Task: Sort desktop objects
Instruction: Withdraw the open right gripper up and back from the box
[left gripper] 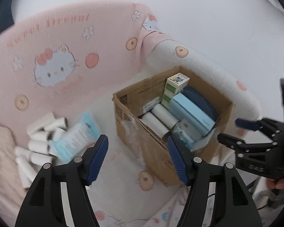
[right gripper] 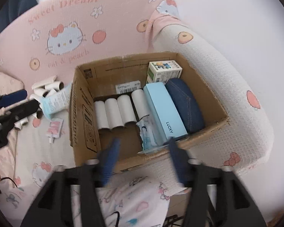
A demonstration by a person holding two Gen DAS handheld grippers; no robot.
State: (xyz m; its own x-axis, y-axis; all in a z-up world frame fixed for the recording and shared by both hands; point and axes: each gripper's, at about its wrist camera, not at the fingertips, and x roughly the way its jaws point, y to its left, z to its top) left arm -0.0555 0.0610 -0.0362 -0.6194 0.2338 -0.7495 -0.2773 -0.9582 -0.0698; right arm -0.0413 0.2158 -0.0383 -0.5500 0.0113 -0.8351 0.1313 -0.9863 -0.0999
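Observation:
A cardboard box (right gripper: pixel 81 113) stands on a pink cushioned seat. In it lie several white paper tubes (right gripper: pixel 113 111), a light blue case (right gripper: pixel 164 111), a denim case (right gripper: pixel 185 104), a small green-and-white carton (right gripper: pixel 164 71) and a torn blue packet (right gripper: pixel 148 134). My right gripper (right gripper: pixel 143 145) hangs open over the box's near wall, blurred, with nothing gripped. My left gripper (left gripper: pixel 137 145) is open and empty, left of the box (left gripper: pixel 142 141). Beyond its left finger lie a pile of loose white tubes (left gripper: pixel 38 140) and a blue-and-white packet (left gripper: pixel 75 138).
The pink cartoon-cat backrest (left gripper: pixel 56 56) rises behind and a white padded armrest (right gripper: pixel 227 87) runs along the box's right side. A small pink sachet (right gripper: pixel 55 127) lies left of the box. A hand (left gripper: pixel 279 183) holds the right gripper (left gripper: pixel 236 132).

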